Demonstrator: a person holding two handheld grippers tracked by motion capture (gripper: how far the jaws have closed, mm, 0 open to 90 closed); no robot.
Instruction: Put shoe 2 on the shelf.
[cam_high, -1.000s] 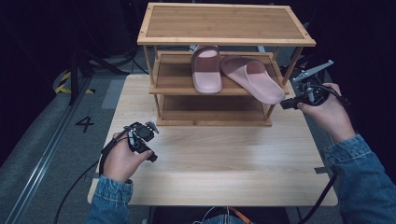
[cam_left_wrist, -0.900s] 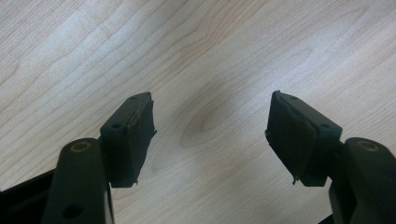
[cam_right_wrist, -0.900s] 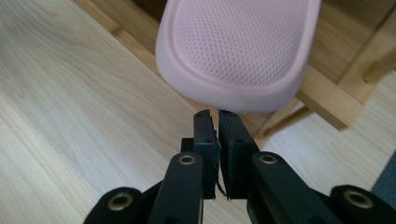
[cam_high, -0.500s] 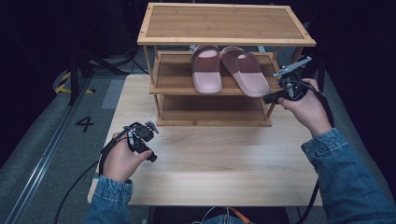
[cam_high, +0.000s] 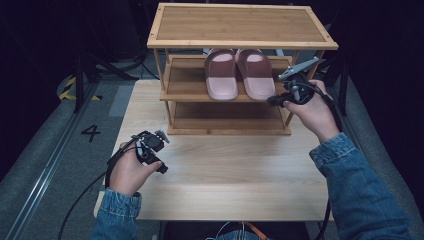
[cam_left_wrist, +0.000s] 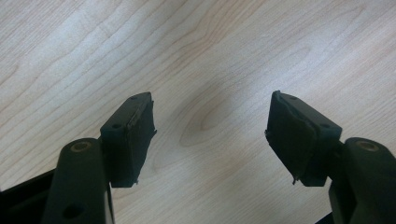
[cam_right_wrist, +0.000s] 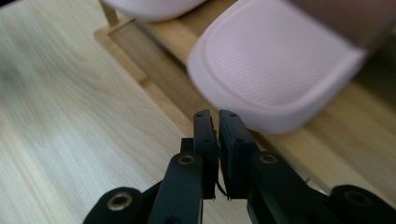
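Two pink slippers lie side by side on the middle shelf of a bamboo shoe rack (cam_high: 165, 27): the left slipper (cam_high: 221, 74) and the right slipper (cam_high: 256, 74), heels toward me. My right gripper (cam_high: 272, 101) is at the shelf's front right, just in front of the right slipper (cam_right_wrist: 275, 60); its jaws are shut with nothing between them (cam_right_wrist: 217, 123). My left gripper (cam_high: 159, 137) rests low over the wooden table (cam_high: 240, 175) at the left. In the left gripper view its jaws stand wide apart over bare wood (cam_left_wrist: 210, 123).
The rack has a top shelf, a middle shelf and a bottom shelf (cam_high: 230, 117) with nothing on it. The table ends at the left near a grey floor strip marked with a 4 (cam_high: 91, 132). Black cables trail from both grippers.
The right slipper has been pushed leftward and straightened beside the left one. My right gripper moved left and down toward the shelf front. The left gripper stayed put.
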